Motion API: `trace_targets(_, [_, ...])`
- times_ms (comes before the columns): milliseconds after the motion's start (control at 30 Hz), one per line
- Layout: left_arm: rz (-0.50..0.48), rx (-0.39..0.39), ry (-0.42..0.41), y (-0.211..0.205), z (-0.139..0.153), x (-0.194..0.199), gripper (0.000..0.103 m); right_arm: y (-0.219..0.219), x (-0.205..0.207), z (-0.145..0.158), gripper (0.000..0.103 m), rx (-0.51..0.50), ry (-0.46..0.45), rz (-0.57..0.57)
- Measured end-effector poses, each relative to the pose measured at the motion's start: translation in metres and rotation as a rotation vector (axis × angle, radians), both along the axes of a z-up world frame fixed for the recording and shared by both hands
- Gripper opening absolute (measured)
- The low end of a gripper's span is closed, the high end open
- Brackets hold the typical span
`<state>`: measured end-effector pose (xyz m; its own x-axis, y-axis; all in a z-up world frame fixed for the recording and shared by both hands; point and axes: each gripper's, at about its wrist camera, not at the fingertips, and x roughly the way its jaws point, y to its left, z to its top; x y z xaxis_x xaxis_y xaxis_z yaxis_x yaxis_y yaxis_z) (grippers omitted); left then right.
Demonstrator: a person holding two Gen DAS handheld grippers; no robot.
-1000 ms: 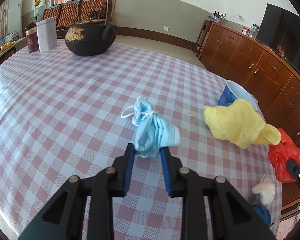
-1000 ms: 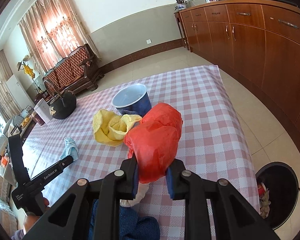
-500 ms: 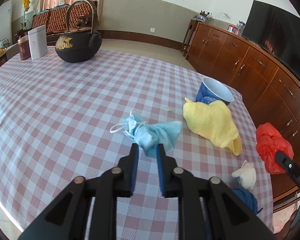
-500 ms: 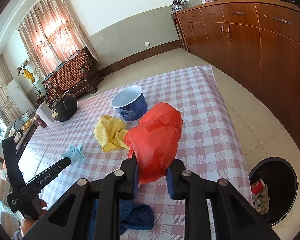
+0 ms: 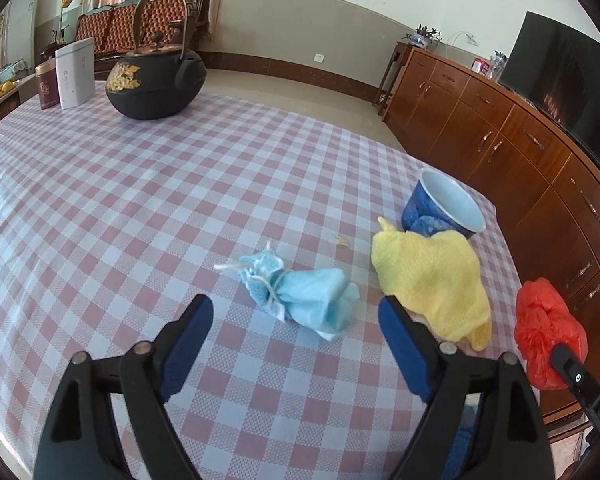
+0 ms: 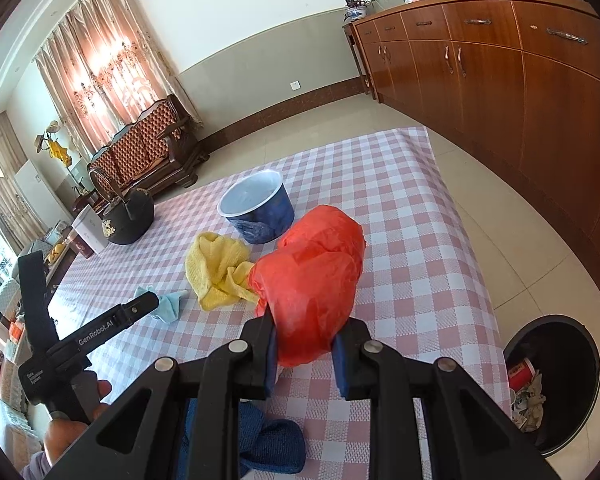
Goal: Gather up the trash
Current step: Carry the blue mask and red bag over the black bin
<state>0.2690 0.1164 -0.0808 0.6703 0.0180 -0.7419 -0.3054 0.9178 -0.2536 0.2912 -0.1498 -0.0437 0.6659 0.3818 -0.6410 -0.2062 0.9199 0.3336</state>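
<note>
The left tool (image 5: 292, 322) is opening above the blue face mask (image 5: 300, 294) lying free on the tabletop (image 5: 120, 208) at twelve o'clock; the right tool (image 6: 304, 354) should stay clamped on the red bag (image 6: 312, 280) until over the bin (image 6: 556, 384) at four o'clock.

The left gripper (image 5: 296, 320) is opening its jaws, and the blue face mask (image 5: 300, 294) lies on the table (image 5: 140, 200) just past them. The yellow cloth (image 5: 428, 276) crowds its right finger. To its left the checked cloth is bare. The kettle (image 5: 156, 88) stands far ahead.
</note>
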Motion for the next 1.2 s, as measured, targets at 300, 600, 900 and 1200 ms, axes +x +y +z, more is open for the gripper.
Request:
trace_targets(300, [0.015,-0.016,0.028,0.005,-0.015,-0.001,0.014,0.002,0.004,-0.006,0.024,-0.002,0.011,0.007])
trace_targets(600, [-0.043,-0.011,-0.046,-0.003,0.005,-0.031,0.009,-0.003,-0.007,0.003,0.024,0.0,-0.003,0.002])
trace_targets(900, [-0.131,0.007,-0.099,-0.029,0.032,-0.062,0.009,-0.02,-0.031,0.007,0.024,-0.002,-0.006,-0.014])
trace_targets(1200, [-0.264,-0.01,-0.125,-0.081,0.049,-0.072,0.009,-0.058,-0.058,0.006,0.024,0.005,-0.002,-0.075])
